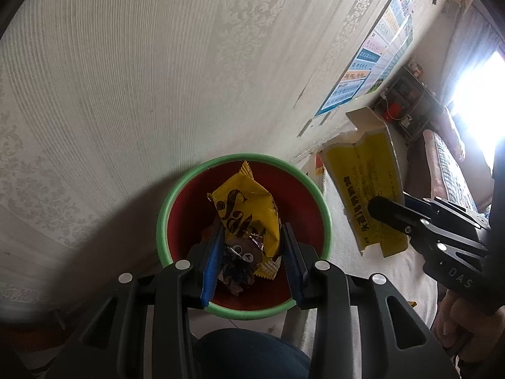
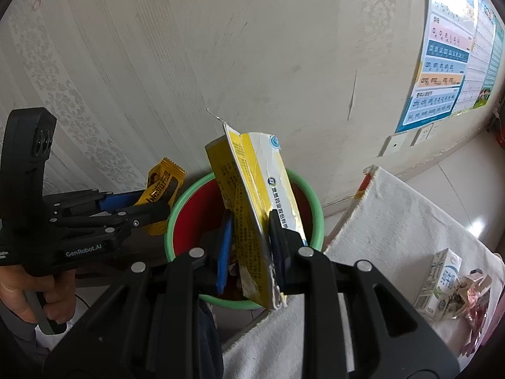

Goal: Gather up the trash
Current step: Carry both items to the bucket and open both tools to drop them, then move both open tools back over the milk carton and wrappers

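My left claw (image 1: 249,246) grips yellow snack wrapper (image 1: 249,211) over the red bin (image 1: 243,311); right claw (image 2: 251,237) clamps flattened yellow carton (image 2: 252,189) above it.

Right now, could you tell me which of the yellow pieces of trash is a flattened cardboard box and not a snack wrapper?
The flattened box in the right gripper, printed with text, over the bin. The left gripper holds a crinkled wrapper.
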`<act>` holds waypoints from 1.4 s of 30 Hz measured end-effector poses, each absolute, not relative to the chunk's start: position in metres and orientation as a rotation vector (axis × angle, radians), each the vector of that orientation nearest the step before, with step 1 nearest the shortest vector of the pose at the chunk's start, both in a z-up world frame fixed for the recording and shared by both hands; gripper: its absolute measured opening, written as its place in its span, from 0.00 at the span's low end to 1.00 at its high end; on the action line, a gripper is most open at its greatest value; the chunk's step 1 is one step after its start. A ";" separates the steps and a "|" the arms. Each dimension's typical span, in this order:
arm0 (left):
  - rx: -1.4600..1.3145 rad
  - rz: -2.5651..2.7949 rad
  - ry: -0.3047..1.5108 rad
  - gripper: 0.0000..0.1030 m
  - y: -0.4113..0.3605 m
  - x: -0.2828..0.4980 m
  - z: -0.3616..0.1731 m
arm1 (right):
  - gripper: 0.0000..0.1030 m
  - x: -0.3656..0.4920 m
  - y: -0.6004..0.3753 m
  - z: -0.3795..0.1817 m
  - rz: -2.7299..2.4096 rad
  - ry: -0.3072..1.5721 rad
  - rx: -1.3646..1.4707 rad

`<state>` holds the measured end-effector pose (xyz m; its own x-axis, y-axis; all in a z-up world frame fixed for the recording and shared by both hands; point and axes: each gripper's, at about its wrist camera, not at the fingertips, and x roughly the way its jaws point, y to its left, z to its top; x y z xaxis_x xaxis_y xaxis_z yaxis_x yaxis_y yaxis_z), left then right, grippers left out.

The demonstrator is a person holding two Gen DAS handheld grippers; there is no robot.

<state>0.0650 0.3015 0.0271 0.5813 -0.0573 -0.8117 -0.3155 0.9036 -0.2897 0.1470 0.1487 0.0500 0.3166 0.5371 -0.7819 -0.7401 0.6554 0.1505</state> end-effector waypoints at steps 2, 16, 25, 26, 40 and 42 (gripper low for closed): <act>-0.438 0.154 0.946 0.33 0.303 0.068 0.027 | 0.22 0.148 0.153 0.048 0.852 0.923 -0.255; -0.490 0.179 0.890 0.77 0.313 0.058 0.034 | 0.61 0.154 0.152 0.047 0.814 0.914 -0.250; -0.475 0.203 0.888 0.90 0.305 0.052 0.042 | 0.76 0.148 0.127 0.058 0.772 0.890 -0.224; -0.473 0.202 0.890 0.91 0.303 0.054 0.042 | 0.77 0.147 0.123 0.059 0.764 0.889 -0.224; -0.384 0.059 0.910 0.92 0.214 0.068 0.057 | 0.84 0.131 0.016 0.070 0.598 0.876 -0.166; -0.374 0.031 0.914 0.92 0.196 0.073 0.059 | 0.84 0.131 -0.004 0.070 0.565 0.878 -0.151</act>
